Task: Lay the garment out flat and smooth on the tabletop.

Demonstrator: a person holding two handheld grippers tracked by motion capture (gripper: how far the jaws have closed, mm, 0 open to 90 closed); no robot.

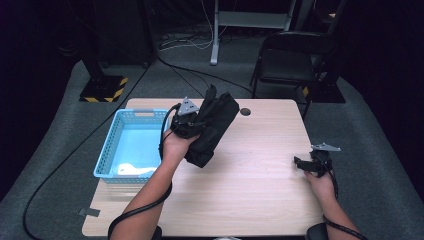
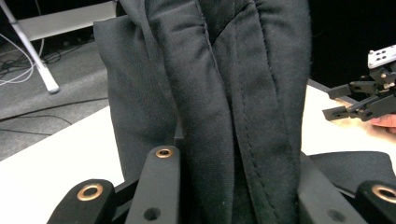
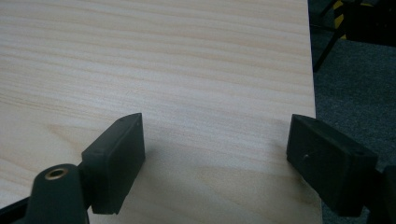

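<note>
Black folded garment (image 1: 212,127): in the high view it hangs lifted over the middle of the desk (image 1: 260,165), just right of the blue basket (image 1: 111,145), clamped in my left gripper (image 1: 187,122); my right gripper (image 1: 306,164) rests near the desk's right edge, well apart from the cloth. Left gripper view: my fingers (image 2: 159,186) stand on either side of the thick black folds (image 2: 224,93) and press on them, the cloth rising upright between them; my other gripper (image 2: 362,100) shows farther off at the right. Right gripper view: my fingers (image 3: 116,158) are spread wide above bare wood (image 3: 187,60), holding nothing.
</note>
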